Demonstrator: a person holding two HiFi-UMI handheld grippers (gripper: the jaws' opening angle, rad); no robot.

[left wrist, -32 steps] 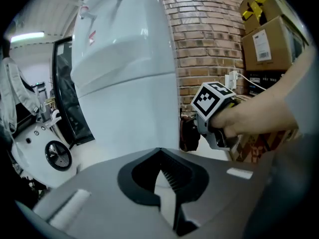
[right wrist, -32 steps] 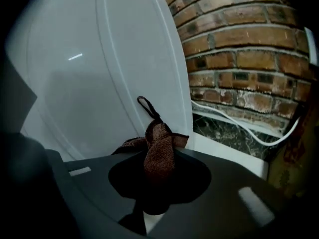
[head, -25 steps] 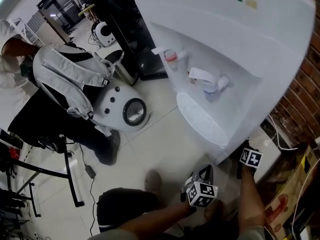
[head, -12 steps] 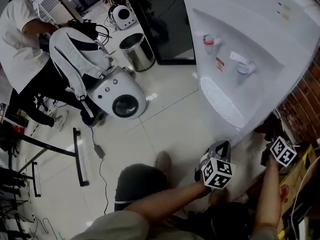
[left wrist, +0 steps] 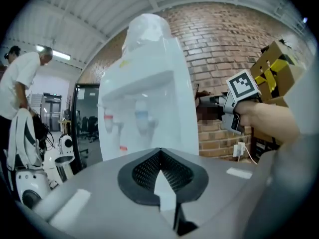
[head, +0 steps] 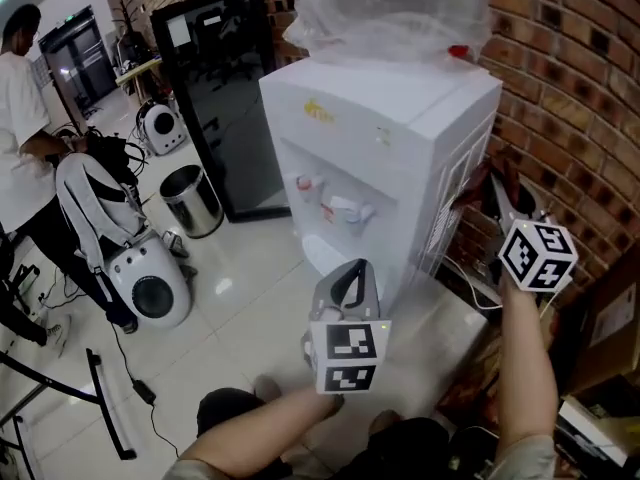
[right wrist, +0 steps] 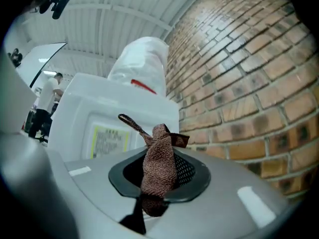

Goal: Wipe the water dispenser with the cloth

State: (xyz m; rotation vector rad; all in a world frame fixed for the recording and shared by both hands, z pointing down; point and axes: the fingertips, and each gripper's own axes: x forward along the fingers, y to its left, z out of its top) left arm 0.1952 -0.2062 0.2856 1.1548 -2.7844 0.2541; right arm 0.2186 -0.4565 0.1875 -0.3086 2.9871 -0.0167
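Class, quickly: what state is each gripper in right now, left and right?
Left gripper: closed, nothing between its jaws.
Right gripper: closed, holding the brown cloth.

Water dispenser (head: 400, 118) bottle (head: 390, 8) cut off at top edge, its side label (right wrist: 107, 141) unreadable, person (head: 20, 118) cropped at left
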